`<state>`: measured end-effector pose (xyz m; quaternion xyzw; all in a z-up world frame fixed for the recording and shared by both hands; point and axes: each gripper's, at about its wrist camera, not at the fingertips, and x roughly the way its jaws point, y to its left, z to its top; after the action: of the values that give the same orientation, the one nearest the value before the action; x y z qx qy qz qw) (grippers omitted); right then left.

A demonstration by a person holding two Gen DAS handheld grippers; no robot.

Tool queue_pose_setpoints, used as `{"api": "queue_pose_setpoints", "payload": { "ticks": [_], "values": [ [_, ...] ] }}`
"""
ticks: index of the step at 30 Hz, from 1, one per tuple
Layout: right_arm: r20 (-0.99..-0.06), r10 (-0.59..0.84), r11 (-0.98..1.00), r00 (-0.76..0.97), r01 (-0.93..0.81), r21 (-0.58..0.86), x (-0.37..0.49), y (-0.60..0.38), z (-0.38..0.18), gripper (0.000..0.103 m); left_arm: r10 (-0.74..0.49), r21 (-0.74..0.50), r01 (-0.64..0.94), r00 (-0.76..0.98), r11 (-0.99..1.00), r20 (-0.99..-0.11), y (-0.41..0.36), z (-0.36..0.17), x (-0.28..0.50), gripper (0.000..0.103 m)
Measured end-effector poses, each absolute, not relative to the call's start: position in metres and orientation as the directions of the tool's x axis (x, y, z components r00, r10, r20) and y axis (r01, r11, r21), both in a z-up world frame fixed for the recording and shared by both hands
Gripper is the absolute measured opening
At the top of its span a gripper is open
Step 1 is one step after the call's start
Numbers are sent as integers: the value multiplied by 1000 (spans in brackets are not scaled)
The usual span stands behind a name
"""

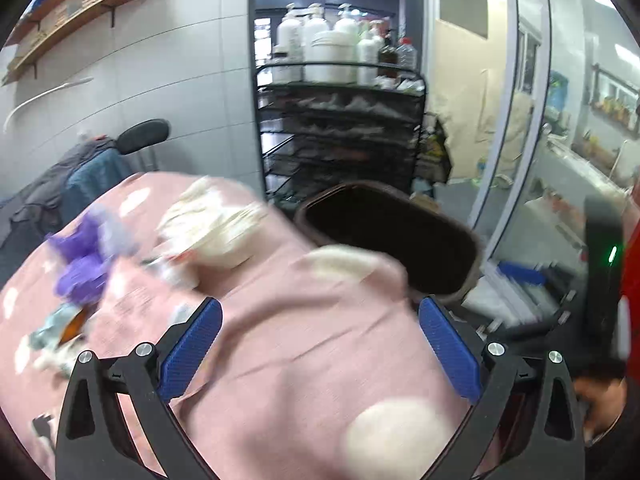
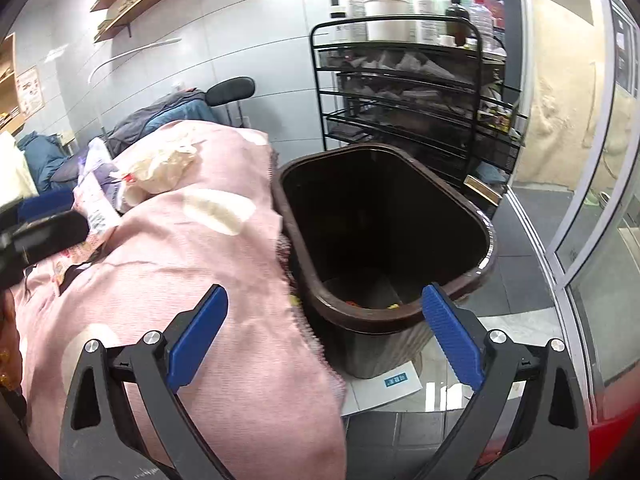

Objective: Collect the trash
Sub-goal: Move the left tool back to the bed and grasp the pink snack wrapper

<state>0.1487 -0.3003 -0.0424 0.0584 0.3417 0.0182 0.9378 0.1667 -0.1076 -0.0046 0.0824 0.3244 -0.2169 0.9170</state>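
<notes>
A dark brown trash bin (image 2: 384, 240) stands on the floor against the right edge of a bed with a pink blanket (image 2: 208, 264); it also shows in the left wrist view (image 1: 388, 236). Small bits of trash lie at its bottom. On the blanket (image 1: 288, 340) lie crumpled white paper (image 1: 212, 224), purple wrapping (image 1: 80, 260) and small wrappers (image 1: 60, 332). The white paper (image 2: 164, 168) and a printed wrapper (image 2: 96, 204) show in the right wrist view. My left gripper (image 1: 320, 344) is open and empty above the blanket. My right gripper (image 2: 324, 336) is open and empty above the bin's near rim.
A black wire rack (image 2: 404, 92) with white bottles (image 2: 384, 0) stands behind the bin. Glass doors (image 2: 580, 200) are to the right. A black stool (image 1: 144, 136) and piled clothes (image 1: 80, 176) lie beyond the bed. The other gripper's black body (image 2: 40, 236) shows at left.
</notes>
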Motion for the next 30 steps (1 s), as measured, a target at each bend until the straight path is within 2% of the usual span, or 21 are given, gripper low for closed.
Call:
{"api": "queue_pose_setpoints", "payload": {
  "ticks": [9, 16, 27, 30],
  "values": [
    [-620, 177, 984, 764, -131, 120, 159, -260, -25, 96, -214, 66, 339, 718, 938, -662, -30, -18, 165, 98],
    [-619, 241, 969, 748, -223, 108, 165, -224, -17, 97, -193, 85, 346, 692, 934, -695, -2, -34, 176, 98],
    [-643, 237, 967, 728, -244, 80, 174, -203, -18, 98, -184, 149, 420, 653, 895, -735, -14, -51, 177, 98],
    [-648, 235, 967, 725, -244, 79, 176, -201, -19, 98, -141, 185, 398, 661, 898, -737, -17, -57, 178, 92]
  ]
}}
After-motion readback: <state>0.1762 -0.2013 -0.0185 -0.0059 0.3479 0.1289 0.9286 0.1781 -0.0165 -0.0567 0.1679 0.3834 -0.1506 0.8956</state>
